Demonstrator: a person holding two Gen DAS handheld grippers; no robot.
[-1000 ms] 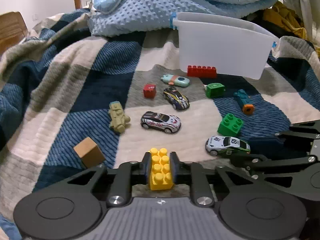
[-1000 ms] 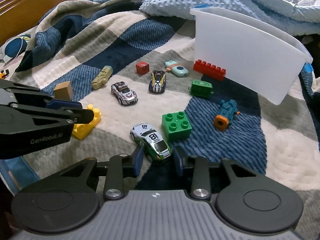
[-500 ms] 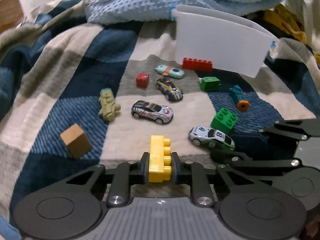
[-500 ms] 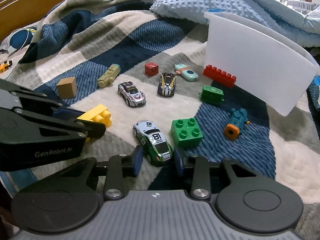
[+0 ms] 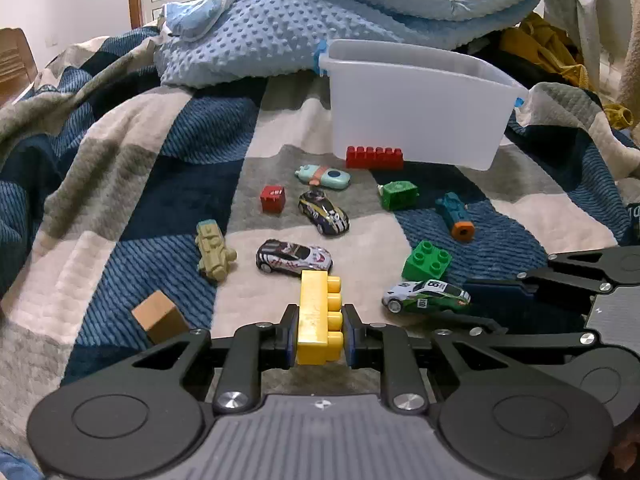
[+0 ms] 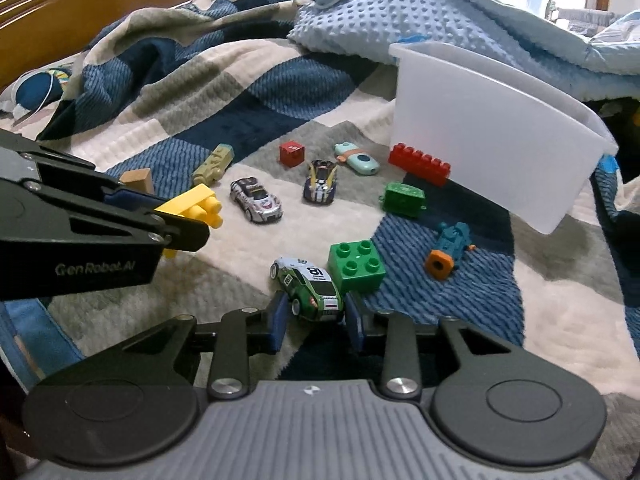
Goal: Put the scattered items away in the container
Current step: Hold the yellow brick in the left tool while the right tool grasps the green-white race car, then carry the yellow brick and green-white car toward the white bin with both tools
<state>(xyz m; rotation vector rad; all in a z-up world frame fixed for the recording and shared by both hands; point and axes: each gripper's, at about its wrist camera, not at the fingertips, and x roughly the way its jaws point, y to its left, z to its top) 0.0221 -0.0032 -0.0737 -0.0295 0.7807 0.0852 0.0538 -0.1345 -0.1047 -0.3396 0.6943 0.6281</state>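
Two toys have left the bed cover since a second ago: the yellow brick (image 5: 320,320), clamped in the left hand-held gripper (image 5: 319,334), now stands on end above the cover, and the green race car (image 6: 310,290) sits nipped between the nearly closed pads of the right hand-held gripper (image 6: 314,322). Both seem ready to be carried to the white container (image 5: 416,108) at the far right.

Both cameras sit low behind their own fingers, tilted down across the quilt (image 5: 168,152) toward the bin (image 5: 416,120). The left view looks from the left, the right view from the right; both share the toys and each other's gripper.
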